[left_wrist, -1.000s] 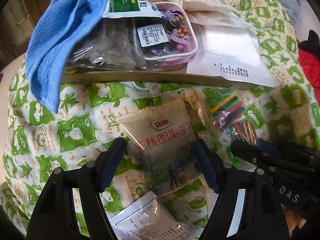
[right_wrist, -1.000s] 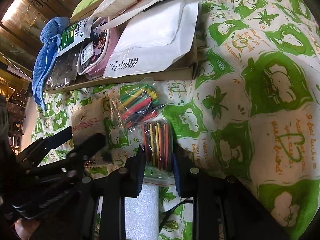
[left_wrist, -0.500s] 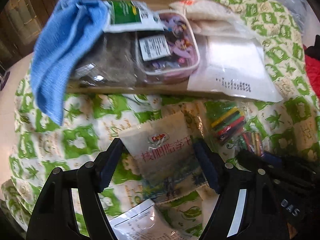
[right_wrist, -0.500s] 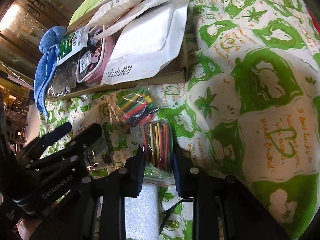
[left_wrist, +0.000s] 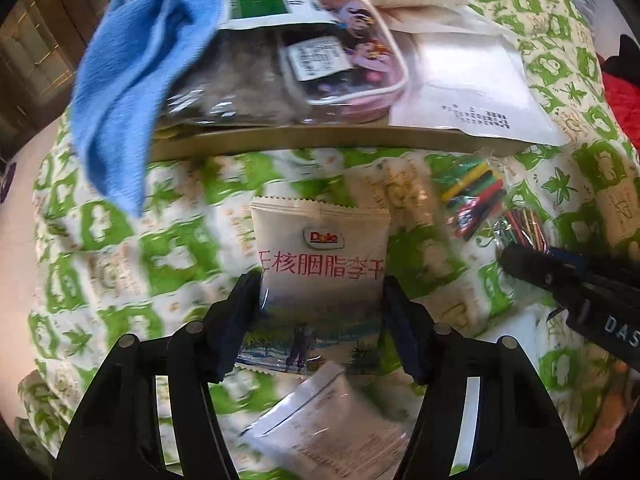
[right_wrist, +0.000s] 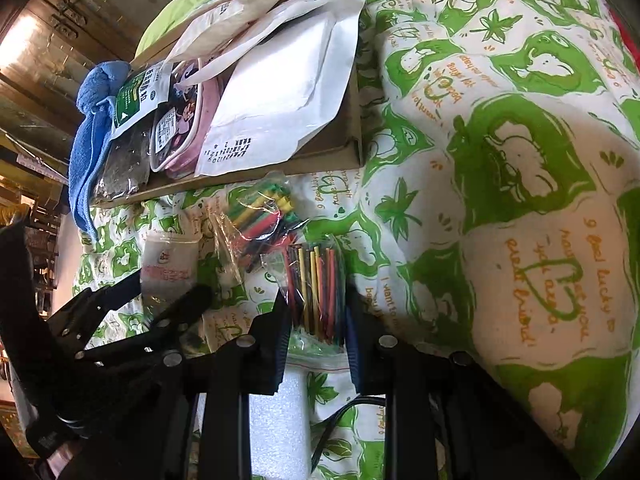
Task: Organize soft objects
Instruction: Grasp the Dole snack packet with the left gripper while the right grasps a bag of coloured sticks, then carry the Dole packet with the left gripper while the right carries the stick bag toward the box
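A beige Dole snack packet (left_wrist: 320, 256) lies on the green-and-white quilt (left_wrist: 120, 264). My left gripper (left_wrist: 320, 308) is closing on it, and both pads touch its side edges. The right wrist view shows the same packet (right_wrist: 168, 264) between those black fingers. My right gripper (right_wrist: 316, 320) is shut on a clear zip bag of thin coloured sticks (right_wrist: 316, 280), which rests on the quilt. In the left wrist view that bag (left_wrist: 524, 224) sits just ahead of the right gripper's tip. A second clear bag of thicker coloured sticks (right_wrist: 260, 216) lies between the two.
A shallow cardboard tray (left_wrist: 320, 142) behind holds a blue towel (left_wrist: 132, 80), a dark bag with a green label (left_wrist: 240, 60), a pink cartoon pouch (left_wrist: 372, 60) and a white mailer (left_wrist: 472, 80). A white printed packet (left_wrist: 328, 428) lies under my left gripper. Quilt bulges at right (right_wrist: 520, 160).
The left jaws have narrowed onto the Dole packet, which has turned from tilted to straight between them. The right gripper stays shut on the stick bag.
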The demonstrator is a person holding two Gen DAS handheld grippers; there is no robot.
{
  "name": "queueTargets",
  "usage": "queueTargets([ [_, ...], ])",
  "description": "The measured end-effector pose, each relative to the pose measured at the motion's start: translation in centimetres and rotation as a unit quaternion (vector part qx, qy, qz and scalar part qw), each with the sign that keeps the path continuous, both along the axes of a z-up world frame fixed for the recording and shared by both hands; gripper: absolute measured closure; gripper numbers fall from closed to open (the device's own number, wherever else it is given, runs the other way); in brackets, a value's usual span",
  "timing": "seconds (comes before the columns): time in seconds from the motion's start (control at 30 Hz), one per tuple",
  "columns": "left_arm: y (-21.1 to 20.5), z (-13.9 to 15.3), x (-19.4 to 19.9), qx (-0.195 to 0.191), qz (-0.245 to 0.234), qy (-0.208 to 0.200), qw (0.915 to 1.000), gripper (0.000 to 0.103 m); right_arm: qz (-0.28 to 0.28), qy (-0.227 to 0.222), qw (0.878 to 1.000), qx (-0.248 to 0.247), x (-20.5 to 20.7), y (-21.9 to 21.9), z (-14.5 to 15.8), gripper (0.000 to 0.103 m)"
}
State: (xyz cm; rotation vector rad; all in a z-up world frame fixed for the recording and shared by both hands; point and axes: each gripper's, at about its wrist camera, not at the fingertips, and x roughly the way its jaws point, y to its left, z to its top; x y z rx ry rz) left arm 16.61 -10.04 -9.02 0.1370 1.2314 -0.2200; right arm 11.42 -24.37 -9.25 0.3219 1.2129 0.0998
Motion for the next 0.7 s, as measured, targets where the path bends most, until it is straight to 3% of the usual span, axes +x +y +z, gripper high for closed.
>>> queueTargets([
  [0.37, 1.9, 0.1, -0.7, -0.013, 0.0, -0.013, 0.9998, 0.04, 0.03, -0.019, 0.998, -0.055, -0.3, 2.3, 0.2, 0.079],
  [0.43, 3.5, 0.6, -2.4, -0.013, -0.002, -0.017, 0.9998, 0.04, 0.031, -0.021, 0.998, -0.059, -0.4, 2.7, 0.2, 0.079],
  [0.7, 4.2, 2.7, -4.5, 0.003, 0.001, -0.057, 0.9983, 0.04, 0.037, -0.047, 0.995, -0.085, -1.0, 4.0, 1.2, 0.079],
])
